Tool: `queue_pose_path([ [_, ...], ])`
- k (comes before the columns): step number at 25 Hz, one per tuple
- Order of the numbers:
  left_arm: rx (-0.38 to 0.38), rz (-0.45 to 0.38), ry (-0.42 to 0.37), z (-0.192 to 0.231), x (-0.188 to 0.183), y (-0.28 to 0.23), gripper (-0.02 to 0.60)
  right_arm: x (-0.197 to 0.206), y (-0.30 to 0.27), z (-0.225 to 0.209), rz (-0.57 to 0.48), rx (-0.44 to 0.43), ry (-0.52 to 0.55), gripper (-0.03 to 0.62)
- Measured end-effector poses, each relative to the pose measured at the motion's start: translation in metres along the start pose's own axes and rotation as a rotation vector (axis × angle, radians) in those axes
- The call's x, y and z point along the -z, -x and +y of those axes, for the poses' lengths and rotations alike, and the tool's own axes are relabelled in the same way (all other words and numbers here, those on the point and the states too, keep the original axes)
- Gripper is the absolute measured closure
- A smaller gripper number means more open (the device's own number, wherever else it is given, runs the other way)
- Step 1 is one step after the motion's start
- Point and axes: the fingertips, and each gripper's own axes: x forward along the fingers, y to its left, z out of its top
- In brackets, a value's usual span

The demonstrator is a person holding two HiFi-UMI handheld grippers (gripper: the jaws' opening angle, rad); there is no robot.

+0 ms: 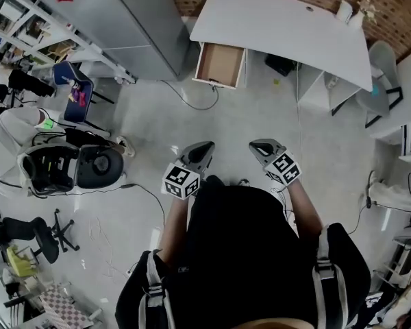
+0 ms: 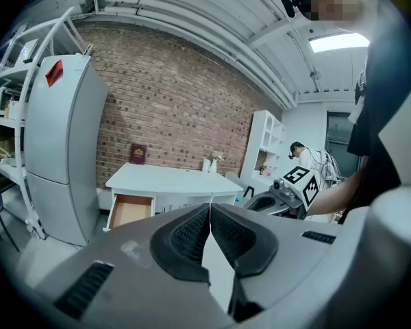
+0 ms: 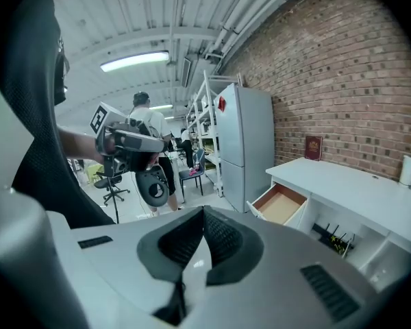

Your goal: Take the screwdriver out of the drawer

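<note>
Bright, even light from ceiling strip lamp [image 3: 134, 61]; sharp pics, fisheye warp w/ dark corners in gripper views.

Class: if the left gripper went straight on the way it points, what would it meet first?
The left gripper would cross bare floor and probably meet the white desk first, just right of its open drawer; depth is unclear.
</note>
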Motion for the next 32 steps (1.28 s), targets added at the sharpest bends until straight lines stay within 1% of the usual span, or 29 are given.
queue_pose_path([
  [7,-0.012,-0.014,0.016,0.006,-0.002,-0.003,0.564,-0.001,0.001,-0.004,0.019,0.004,0.021,0.539],
  [11,-0.004,-0.022,0.015,0.011,-0.004,-0.009,0.563,0.004,-0.001,-0.010,0.037,0.013,0.025,0.539],
  [17,0.009,-0.029,0.030,0.029,-0.006,-0.021,0.563,0.001,-0.013,-0.019,0.059,0.030,0.045,0.539],
  [24,0.030,-0.043,0.038,0.062,-0.025,-0.044,0.563,-0.013,-0.034,-0.046,0.090,0.036,0.062,0.539],
  [32,0.037,-0.035,0.070,0.117,-0.032,-0.061,0.563,-0.030,-0.080,-0.073,0.134,0.023,0.067,0.539],
])
